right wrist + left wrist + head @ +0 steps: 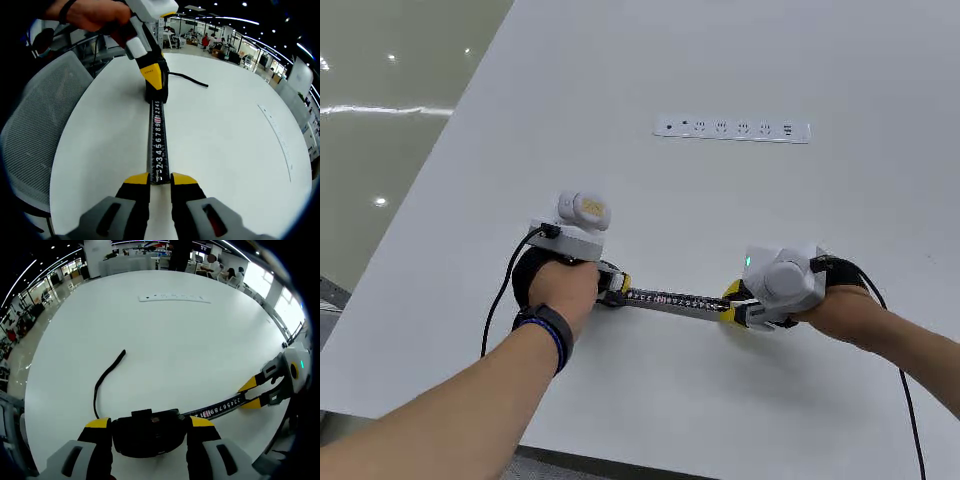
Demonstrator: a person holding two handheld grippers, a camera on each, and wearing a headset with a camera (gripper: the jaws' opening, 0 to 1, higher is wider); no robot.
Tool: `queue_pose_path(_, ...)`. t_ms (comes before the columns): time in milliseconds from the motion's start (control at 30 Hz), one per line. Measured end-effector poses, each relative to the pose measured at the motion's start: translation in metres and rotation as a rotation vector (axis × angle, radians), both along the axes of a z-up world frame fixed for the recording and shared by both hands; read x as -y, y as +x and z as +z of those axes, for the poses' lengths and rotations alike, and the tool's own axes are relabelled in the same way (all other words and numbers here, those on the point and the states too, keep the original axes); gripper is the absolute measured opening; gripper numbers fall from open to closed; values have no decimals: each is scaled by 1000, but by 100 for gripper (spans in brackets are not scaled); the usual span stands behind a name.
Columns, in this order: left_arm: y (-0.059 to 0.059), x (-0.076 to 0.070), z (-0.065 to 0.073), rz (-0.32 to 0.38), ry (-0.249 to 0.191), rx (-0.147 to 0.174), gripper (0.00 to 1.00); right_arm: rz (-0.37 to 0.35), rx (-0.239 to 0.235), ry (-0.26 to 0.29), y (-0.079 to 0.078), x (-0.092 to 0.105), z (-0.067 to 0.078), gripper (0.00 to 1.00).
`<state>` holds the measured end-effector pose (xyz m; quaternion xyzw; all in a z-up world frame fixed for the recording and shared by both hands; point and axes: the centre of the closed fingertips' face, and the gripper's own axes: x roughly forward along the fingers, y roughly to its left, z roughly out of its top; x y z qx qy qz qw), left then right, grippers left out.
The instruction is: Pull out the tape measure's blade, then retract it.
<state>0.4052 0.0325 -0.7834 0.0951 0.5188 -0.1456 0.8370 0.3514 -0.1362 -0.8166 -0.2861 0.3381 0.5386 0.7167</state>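
Note:
A black tape measure case (146, 432) sits between the yellow-tipped fingers of my left gripper (149, 422), which is shut on it; in the head view the case (611, 285) lies just right of the left hand. Its blade (675, 300) with printed numbers runs out across the white table to my right gripper (732, 303). In the right gripper view the blade (157, 142) stretches straight from the case (156, 89) to my right gripper (160, 178), which is shut on the blade's end. A thin black strap (106, 375) trails from the case.
A white power strip (732, 129) lies flat at the far middle of the white table (720, 60). The table's left edge drops to a glossy floor (390, 100). A grey mesh chair (40, 135) stands beside the table in the right gripper view.

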Motion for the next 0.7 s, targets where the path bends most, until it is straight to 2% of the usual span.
queue_pose_path(400, 3, 0, -2, 0, -1, 3, 56, 10, 0, 8, 3, -11, 1, 14)
queue_pose_path(700, 2, 1, 0, 0, -1, 3, 56, 17, -1, 12, 5, -19, 1, 14)
